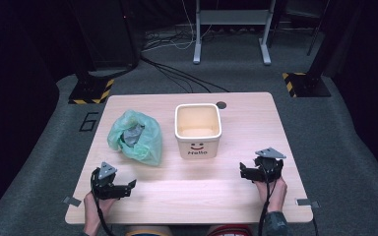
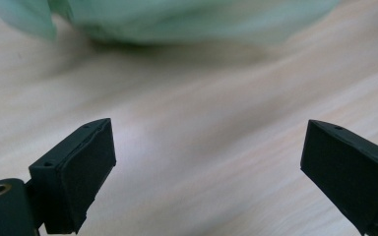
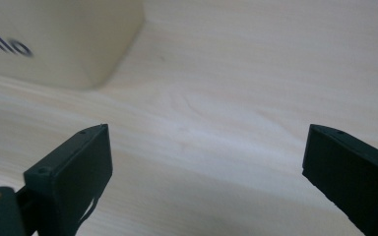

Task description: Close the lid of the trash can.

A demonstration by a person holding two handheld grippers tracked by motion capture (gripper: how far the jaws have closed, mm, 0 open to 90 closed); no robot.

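A crumpled light-green plastic bag (image 1: 135, 135) with something dark inside lies on the wooden table (image 1: 236, 191), left of a cream square bin (image 1: 198, 130) marked "Hello" with a smile. My left gripper (image 1: 132, 185) sits low at the table's front left, open, nothing between its jaws; in the left gripper view (image 2: 206, 167) the green bag (image 2: 187, 19) lies blurred ahead. My right gripper (image 1: 242, 171) is at the front right, open and empty; the right gripper view (image 3: 206, 172) has the bin's corner (image 3: 59, 44) at the upper left.
A round dark grommet hole (image 1: 221, 104) sits at the table's far edge behind the bin. Bare wood spans the front between my two grippers. Beyond the table are grey carpet, cables and stand feet with yellow-black stripes (image 1: 295, 83).
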